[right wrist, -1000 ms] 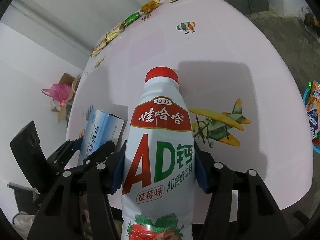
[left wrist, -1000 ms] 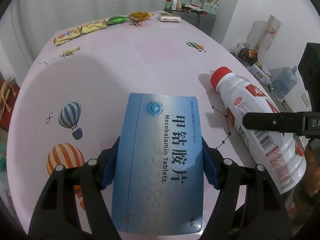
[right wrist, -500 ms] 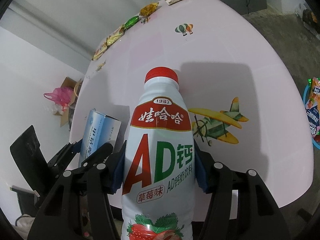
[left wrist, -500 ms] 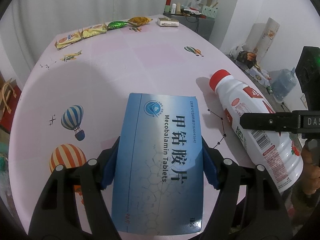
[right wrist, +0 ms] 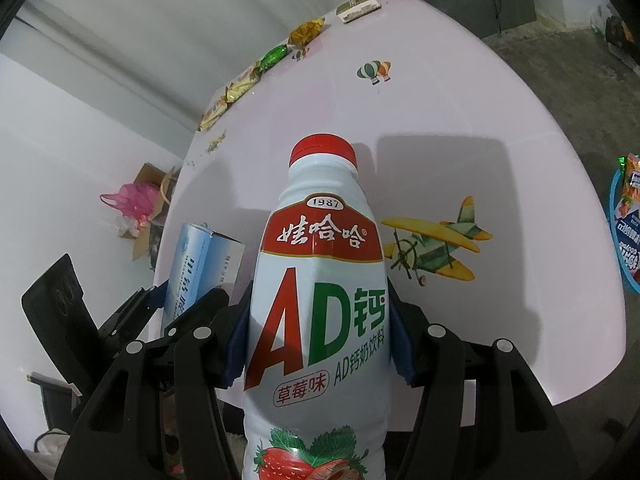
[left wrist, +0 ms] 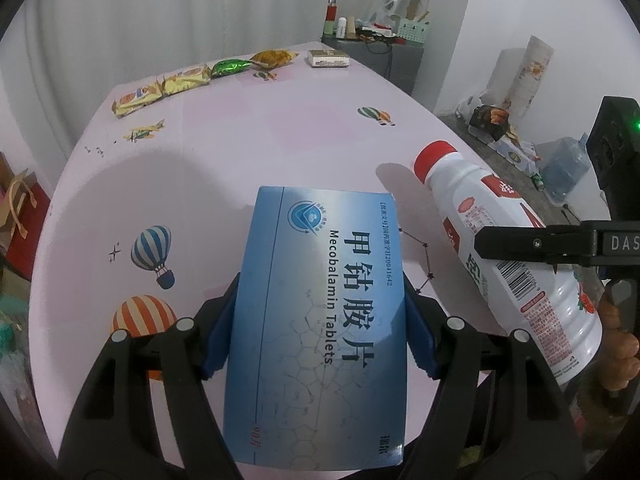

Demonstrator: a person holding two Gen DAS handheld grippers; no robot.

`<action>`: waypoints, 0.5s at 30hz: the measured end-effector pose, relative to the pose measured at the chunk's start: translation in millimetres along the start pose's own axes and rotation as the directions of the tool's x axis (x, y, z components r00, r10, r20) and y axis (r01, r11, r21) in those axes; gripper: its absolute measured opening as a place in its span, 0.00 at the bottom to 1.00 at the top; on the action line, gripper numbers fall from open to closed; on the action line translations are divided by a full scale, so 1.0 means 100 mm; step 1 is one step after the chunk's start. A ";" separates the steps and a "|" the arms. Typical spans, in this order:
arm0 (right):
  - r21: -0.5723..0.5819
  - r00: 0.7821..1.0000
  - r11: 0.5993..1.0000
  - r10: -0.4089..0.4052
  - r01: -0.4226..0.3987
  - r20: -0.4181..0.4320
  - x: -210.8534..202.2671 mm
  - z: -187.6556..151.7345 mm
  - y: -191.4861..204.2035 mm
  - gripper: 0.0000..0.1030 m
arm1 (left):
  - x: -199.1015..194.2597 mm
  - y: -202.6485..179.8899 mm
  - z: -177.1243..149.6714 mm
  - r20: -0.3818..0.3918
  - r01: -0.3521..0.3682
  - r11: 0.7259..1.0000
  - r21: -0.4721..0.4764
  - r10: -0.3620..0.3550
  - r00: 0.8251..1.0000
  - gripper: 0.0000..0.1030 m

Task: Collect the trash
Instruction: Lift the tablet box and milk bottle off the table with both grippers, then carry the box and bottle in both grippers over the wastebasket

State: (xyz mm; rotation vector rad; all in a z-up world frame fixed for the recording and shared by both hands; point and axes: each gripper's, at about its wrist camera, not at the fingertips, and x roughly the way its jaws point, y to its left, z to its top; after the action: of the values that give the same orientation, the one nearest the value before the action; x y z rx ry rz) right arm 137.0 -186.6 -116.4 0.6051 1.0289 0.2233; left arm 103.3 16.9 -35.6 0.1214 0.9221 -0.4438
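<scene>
A blue Mecobalamin tablet box [left wrist: 324, 312] sits lengthwise between the blue pads of my left gripper [left wrist: 320, 322], which is shut on it just above the pink table [left wrist: 240, 140]. My right gripper [right wrist: 318, 340] is shut on the body of a white AD calcium milk bottle [right wrist: 320, 280] with a red cap [right wrist: 323, 148], cap pointing away. In the left wrist view the bottle [left wrist: 500, 248] hangs to the right, with one black finger [left wrist: 536, 244] across it. In the right wrist view the box [right wrist: 200, 264] shows at the left.
Several snack wrappers [left wrist: 180, 80] and a small flat box [left wrist: 328, 58] lie along the table's far edge. A cardboard box with a pink bag [right wrist: 136, 200] stands on the floor at the left. A blue-rimmed container [right wrist: 628, 232] shows at the right edge.
Both views have tipped up slightly, so the far wrappers sit lower in the picture. Both grips are unchanged.
</scene>
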 end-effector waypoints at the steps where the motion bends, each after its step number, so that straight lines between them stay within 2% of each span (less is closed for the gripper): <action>1: 0.003 1.000 1.000 0.003 -0.003 0.005 -0.02 -0.01 -0.01 0.55 | -0.01 -0.02 0.00 0.002 -0.002 1.000 0.004 0.002 1.000 0.66; 8: 0.041 0.999 0.999 0.026 -0.028 0.043 -0.16 -0.06 -0.11 0.55 | -0.12 -0.08 0.01 0.025 0.003 1.000 0.019 -0.004 1.000 0.66; 15: 0.100 0.993 0.994 0.036 -0.047 0.108 -0.37 -0.20 -0.30 0.55 | -0.19 -0.22 0.05 0.039 0.058 0.997 0.042 -0.059 0.997 0.66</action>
State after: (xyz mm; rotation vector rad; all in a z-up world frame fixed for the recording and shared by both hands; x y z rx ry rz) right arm 97.6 -220.7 -113.9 0.7248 0.9291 0.1739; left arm 88.1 1.9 -16.1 0.1227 0.8794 -0.5178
